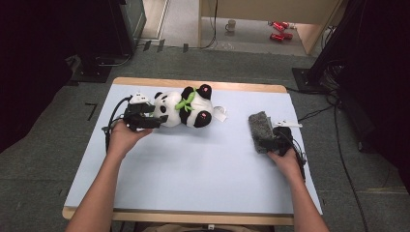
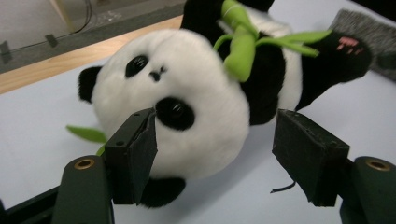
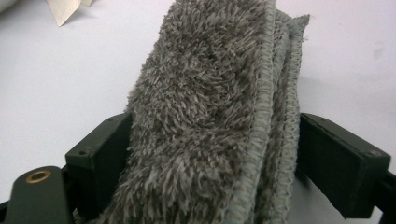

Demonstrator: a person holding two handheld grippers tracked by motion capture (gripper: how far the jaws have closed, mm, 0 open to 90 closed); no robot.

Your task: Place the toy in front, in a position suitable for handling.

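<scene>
Plush panda [image 1: 186, 108]: black & white w/ a lime-green bamboo sprig [image 2: 243, 39] at the neck, plus pink pad marks on its 2 black paws. Folded towel [image 3: 210, 116] is shaggy grey-brown w/ a paler grey stitched hem. Table mat [image 1: 193, 169] is plain pale blue-white; both grippers' jaws are black.

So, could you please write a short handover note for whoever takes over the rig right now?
Left hand-held gripper: open, jaws on either side of the toy panda's head, one pad touching its face, the other apart from it; not clamped yet.
Right hand-held gripper: shut on the folded grey towel, at the right side of the table.
The panda lies on its back at the far left of the table, apart from the towel.
Done: towel gripped.
Left: probably closing on the panda's head, then bringing the towel over to it; what the towel is for is only a guess.
</scene>
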